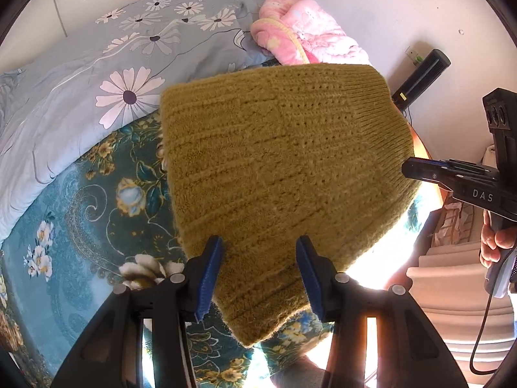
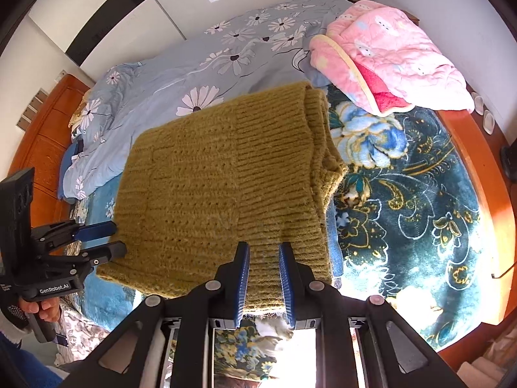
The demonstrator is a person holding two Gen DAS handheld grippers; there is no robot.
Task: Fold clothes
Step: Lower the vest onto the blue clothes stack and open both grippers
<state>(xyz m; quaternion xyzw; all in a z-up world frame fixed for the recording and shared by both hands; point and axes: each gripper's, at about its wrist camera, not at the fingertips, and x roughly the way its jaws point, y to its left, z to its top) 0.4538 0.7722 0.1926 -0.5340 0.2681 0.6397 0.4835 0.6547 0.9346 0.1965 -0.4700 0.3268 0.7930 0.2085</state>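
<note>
Mustard knit sweater point(image 2: 226, 181), folded, was seen lying on the bed point(image 2: 404, 194) with its teal floral blanket. The left tool point(image 1: 258, 274) was held spread wide over the near hem. The right tool point(image 2: 264, 278) was kept narrower, gapped, over its hem. A pink quilt point(image 2: 387, 55) was bundled at one o'clock.

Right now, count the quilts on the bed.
2: a blue daisy quilt along the far side, and a pink quilt bunched at the far corner. More may hide under the sweater.
</note>
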